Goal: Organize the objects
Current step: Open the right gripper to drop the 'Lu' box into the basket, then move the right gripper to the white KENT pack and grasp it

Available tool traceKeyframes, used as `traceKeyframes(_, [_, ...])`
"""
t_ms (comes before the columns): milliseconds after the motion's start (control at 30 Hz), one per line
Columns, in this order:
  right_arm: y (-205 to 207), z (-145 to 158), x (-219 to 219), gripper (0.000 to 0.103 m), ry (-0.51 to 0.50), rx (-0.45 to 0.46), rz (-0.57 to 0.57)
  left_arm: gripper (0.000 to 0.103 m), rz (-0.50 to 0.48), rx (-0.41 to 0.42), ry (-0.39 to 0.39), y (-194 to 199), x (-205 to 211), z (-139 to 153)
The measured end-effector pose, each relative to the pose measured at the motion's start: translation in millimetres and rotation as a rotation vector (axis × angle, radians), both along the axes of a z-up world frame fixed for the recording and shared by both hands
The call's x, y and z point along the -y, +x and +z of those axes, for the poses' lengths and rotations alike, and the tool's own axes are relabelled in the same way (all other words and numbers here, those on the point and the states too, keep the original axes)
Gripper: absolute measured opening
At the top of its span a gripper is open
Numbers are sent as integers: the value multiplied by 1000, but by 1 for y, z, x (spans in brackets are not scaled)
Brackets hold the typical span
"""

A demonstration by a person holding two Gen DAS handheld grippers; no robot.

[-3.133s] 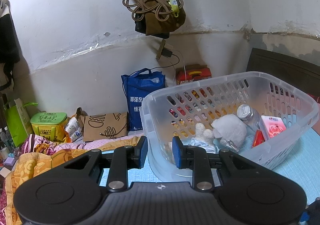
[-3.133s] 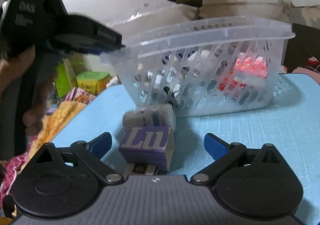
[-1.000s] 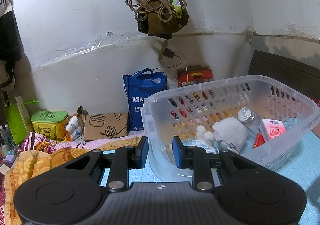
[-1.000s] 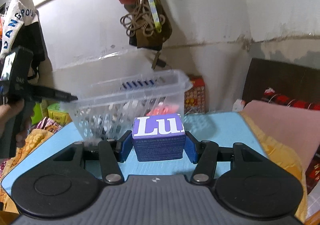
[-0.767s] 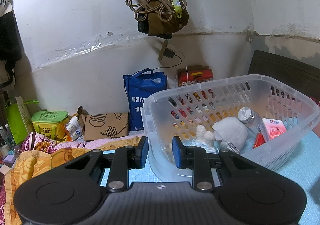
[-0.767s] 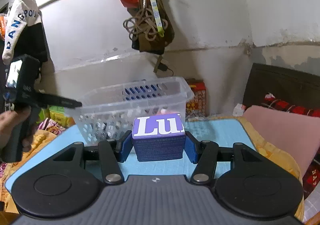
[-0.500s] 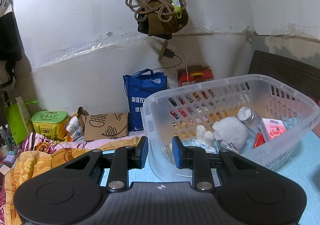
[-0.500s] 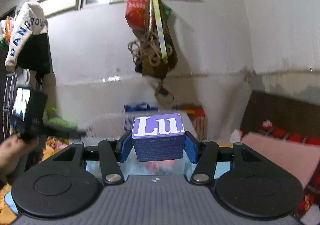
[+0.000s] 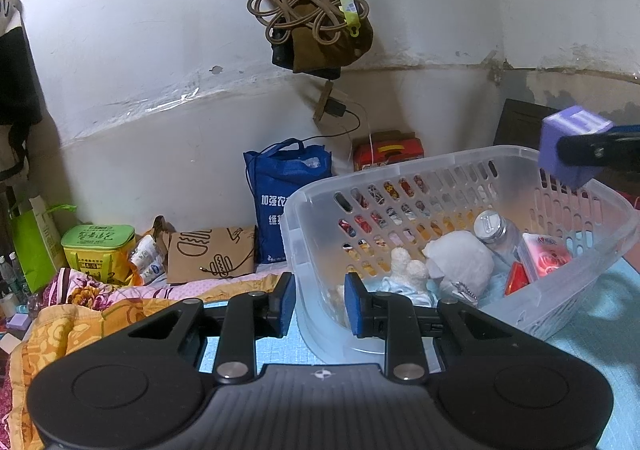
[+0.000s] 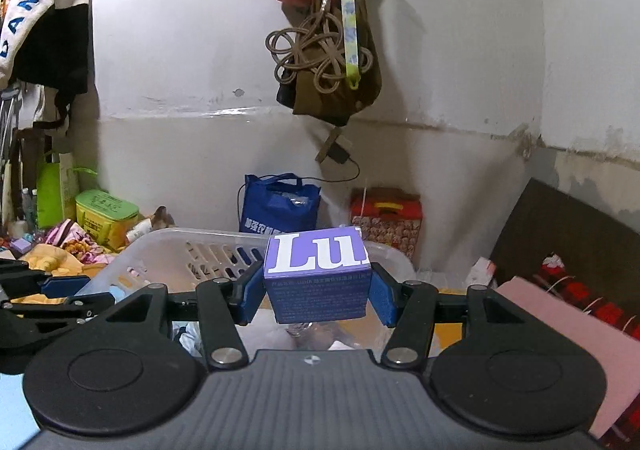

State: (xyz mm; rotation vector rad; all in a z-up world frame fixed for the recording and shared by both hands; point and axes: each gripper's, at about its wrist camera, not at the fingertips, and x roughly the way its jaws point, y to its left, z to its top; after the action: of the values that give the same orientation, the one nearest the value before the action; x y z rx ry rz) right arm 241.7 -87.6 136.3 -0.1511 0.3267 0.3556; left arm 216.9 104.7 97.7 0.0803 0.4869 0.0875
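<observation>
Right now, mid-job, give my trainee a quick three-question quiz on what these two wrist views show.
1. True or false: the right gripper is shut on the purple box.
2. The left gripper pinches which part of the clear basket? A) its near rim B) its far wall C) nothing
3. Name the white item in the basket beside the capped bottle.

Key
1. True; both pads press its sides, above the basket.
2. A
3. A white plush toy.
</observation>
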Motion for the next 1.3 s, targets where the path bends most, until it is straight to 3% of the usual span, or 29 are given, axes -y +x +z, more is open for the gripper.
traceKeyframes(267, [4, -9, 1, 59, -4, -19, -21, 30, 0, 1, -2, 1, -1, 0])
traceKeyframes(367, [6, -11, 2, 102, -4, 4, -61, 30, 0, 1, -3, 1, -1, 0])
traceKeyframes(400, [2, -11, 6, 103, 11, 30, -76, 30, -1, 1, -4, 1, -1, 0])
traceKeyframes(633, [-50, -11, 34, 103, 132, 75, -84, 30, 0, 1, -7, 1, -2, 0])
traceKeyframes(733, [-81, -25, 44, 103, 187, 84, -79, 30, 0, 1, -3, 0, -2, 0])
traceKeyframes(833, [-105, -51, 44, 103, 225, 25, -60, 30, -2, 2, -1, 0, -1, -1])
traceKeyframes(1033, [-148, -115, 11, 103, 157, -109, -19, 30, -1, 1, -1, 0, 0, 0])
traceKeyframes(1300, [-170, -138, -4, 103, 110, -99, -53, 30, -1, 1, -2, 0, 0, 0])
